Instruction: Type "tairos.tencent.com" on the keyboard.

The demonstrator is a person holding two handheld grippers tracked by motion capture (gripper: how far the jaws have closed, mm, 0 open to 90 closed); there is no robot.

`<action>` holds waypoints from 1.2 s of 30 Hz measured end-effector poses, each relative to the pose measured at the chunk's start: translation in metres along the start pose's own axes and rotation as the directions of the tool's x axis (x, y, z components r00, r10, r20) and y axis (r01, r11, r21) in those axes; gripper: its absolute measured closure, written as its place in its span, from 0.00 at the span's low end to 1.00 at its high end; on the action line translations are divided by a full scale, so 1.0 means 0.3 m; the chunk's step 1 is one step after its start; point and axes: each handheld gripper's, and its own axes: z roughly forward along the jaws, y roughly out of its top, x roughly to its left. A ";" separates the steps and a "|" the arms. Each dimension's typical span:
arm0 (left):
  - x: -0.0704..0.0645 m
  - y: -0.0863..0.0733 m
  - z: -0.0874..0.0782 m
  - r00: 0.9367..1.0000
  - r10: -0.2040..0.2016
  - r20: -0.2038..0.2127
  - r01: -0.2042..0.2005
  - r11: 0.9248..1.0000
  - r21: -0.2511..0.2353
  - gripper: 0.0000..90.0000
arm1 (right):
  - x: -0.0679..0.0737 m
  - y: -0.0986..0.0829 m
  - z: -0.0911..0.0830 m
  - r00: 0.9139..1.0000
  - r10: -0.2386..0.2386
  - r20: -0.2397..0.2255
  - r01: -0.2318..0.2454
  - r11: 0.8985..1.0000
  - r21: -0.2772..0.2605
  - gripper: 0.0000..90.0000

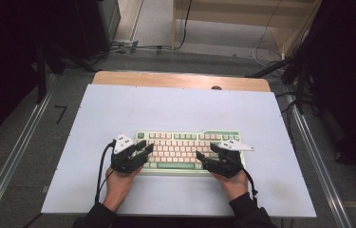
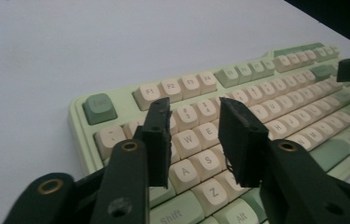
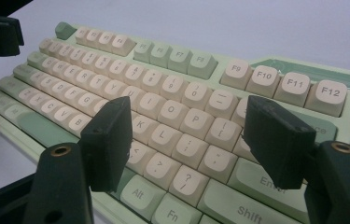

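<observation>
the pale green keyboard with cream and sage keycaps [image 1: 188, 151] lies flat on the white tabletop [image 1: 175, 107], straight ahead of both tools and between them. the left tool [image 1: 148, 148] hangs over the keyboard's left end, its jaws spread and holding nothing; in the left gripper view [image 2: 195, 140] the two pads sit above the q-w-a-s cluster, with the sage esc key [image 2: 99, 108] beyond and to the left of the jaws. the right tool [image 1: 205, 152] is over the right end, jaws likewise spread and empty; in the right gripper view [image 3: 189, 142] the gap between its pads frames the l, semicolon and question-mark keys, with the sage enter key [image 3: 268, 179] under the right-hand pad.

the work looks like either pressing keys or taking the board by its two ends, and which one cannot be told. for pressing, one pad tip should come down squarely on a single cap; spread as they are, the jaws risk catching two keys at once, so narrowing them or tilting one pad lower would be wise. for lifting, each tool should slide outward to the case edge and pinch the rim, not the caps, which may pop off. both sides should rise together so the board stays level.
</observation>
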 end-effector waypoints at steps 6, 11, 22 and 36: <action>-0.008 -0.006 -0.001 0.999 0.011 0.037 -0.012 1.000 0.017 0.93 | 0.001 0.006 0.006 1.000 -0.001 -0.003 0.001 1.000 0.000 0.35; -0.017 -0.011 -0.003 0.998 0.013 0.059 -0.015 1.000 0.027 1.00 | 0.009 0.011 0.015 1.000 -0.007 -0.009 0.008 1.000 0.004 0.35; -0.059 -0.014 0.035 0.991 0.051 0.124 -0.062 0.994 0.086 1.00 | 0.007 0.006 0.009 1.000 -0.006 -0.002 0.006 1.000 0.005 0.35; -0.079 -0.015 0.061 0.987 0.069 0.143 -0.087 0.988 0.127 1.00 | -0.004 -0.003 -0.007 1.000 0.001 0.018 -0.001 1.000 0.002 0.35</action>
